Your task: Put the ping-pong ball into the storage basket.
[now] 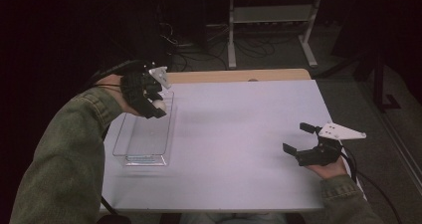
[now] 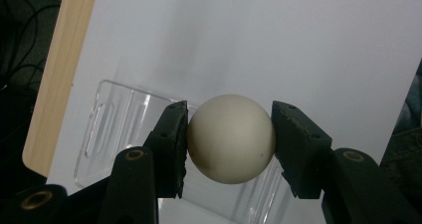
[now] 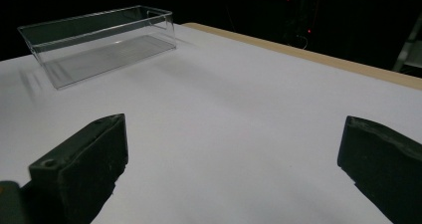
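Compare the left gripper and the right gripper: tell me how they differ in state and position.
The left gripper is shut on a white ball; the right gripper stands open with nothing between its jaws. The left gripper hangs over the far end of the clear plastic box at the table's left side; the right gripper sits low over bare white table near the right edge. Both are black, hand-held, and carry a grey three-cornered plate.

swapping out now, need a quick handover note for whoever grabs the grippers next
Left gripper: shut on the white ball, held above the far end of the clear box.
Right gripper: open, holding nothing, low over the white table at its right side.
Done: ball picked up and brought over the box.
Left: the ball is not yet in the box, which looks empty; probably lower it and let go.
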